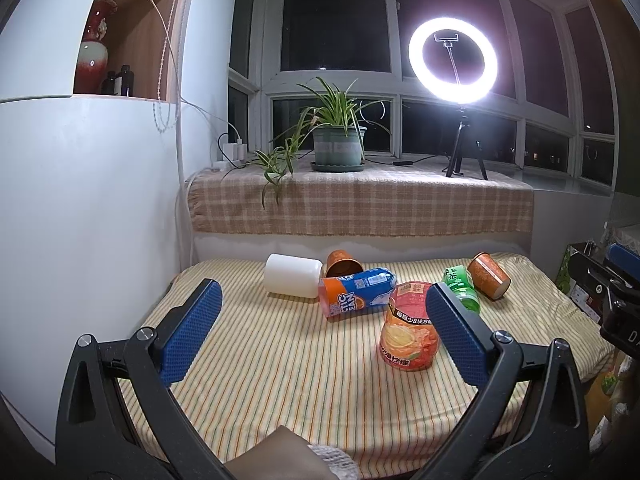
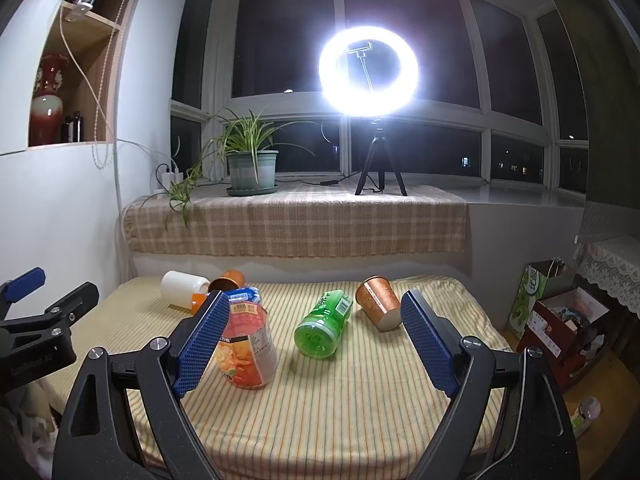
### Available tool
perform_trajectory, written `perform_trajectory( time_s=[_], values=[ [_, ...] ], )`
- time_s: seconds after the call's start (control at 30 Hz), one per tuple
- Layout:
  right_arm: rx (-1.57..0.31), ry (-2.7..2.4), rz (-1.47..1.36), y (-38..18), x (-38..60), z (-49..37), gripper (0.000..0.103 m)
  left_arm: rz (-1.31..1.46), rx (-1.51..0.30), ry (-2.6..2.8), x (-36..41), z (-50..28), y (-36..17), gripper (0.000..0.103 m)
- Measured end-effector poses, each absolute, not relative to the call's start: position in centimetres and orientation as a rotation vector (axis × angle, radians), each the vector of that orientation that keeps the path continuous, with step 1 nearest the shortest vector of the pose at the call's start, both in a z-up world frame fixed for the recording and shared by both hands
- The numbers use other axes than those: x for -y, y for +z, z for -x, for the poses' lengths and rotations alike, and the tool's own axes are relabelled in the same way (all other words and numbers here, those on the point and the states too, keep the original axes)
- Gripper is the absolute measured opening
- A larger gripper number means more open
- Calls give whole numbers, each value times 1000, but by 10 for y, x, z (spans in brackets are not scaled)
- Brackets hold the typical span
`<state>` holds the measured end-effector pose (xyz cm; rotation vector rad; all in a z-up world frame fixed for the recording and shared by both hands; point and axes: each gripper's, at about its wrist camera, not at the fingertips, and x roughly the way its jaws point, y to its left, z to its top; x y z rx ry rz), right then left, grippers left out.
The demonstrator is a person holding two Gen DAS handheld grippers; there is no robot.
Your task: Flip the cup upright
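Note:
Several cups lie on a striped table (image 1: 280, 380). A white cup (image 1: 293, 275) lies on its side at the back left, a copper cup (image 1: 343, 263) behind it, and a blue-orange cup (image 1: 356, 293) beside it. An orange-red cup (image 1: 410, 330) stands mouth down. A green cup (image 1: 462, 288) and a second copper cup (image 1: 489, 275) lie at the right. My left gripper (image 1: 324, 296) is open and empty, held above the table's front. My right gripper (image 2: 316, 304) is open and empty, with the green cup (image 2: 324, 324) between its fingers further off and the orange-red cup (image 2: 246, 344) by its left finger.
A white cabinet (image 1: 80, 220) stands at the left. A checked-cloth sill (image 1: 360, 208) behind the table holds a potted plant (image 1: 339, 140) and a ring light on a tripod (image 1: 454, 60). Boxes (image 2: 560, 320) sit on the floor at the right.

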<state>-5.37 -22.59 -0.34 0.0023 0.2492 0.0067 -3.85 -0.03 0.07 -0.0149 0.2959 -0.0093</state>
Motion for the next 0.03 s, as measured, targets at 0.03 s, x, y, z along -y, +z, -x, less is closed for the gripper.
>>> perform_trajectory(
  time_s=[0.03],
  values=[
    [-250,7,-1,-4,226,53,87,11,-297,-12,1,38,0,103]
  ],
)
